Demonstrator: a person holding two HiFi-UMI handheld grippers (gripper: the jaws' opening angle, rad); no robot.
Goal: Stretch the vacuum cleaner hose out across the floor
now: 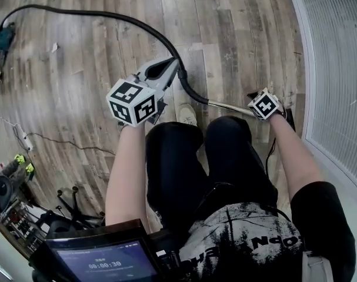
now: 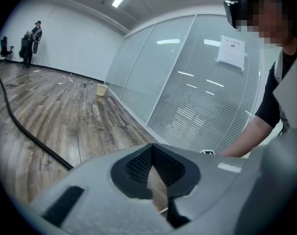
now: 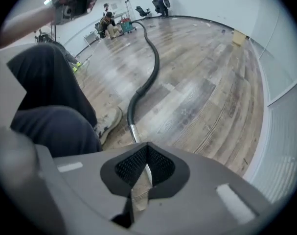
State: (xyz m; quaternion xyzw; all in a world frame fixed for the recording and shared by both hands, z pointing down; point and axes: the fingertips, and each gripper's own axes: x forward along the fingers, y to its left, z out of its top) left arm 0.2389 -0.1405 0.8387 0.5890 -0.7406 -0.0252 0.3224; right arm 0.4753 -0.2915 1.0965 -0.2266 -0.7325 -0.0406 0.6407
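The black vacuum hose [image 1: 96,15] runs from the far left across the wood floor, bends near my feet and ends in a metal tube [image 1: 228,106]. My right gripper [image 1: 256,110] is shut on that tube; in the right gripper view the tube [image 3: 133,131] enters its closed jaws [image 3: 146,169], and the hose [image 3: 150,72] trails off toward the vacuum cleaner [image 3: 126,26]. My left gripper [image 1: 173,65] is held above the hose bend, shut, with nothing seen between its jaws [image 2: 155,166]. The hose [image 2: 26,131] passes low on its left.
A glass wall with blinds [image 1: 337,69] runs along the right. My legs and a shoe [image 1: 187,113] are just behind the tube. Thin cables [image 1: 54,141], a chair base [image 1: 72,207] and equipment crowd the lower left. People [image 3: 109,23] stand or sit far off.
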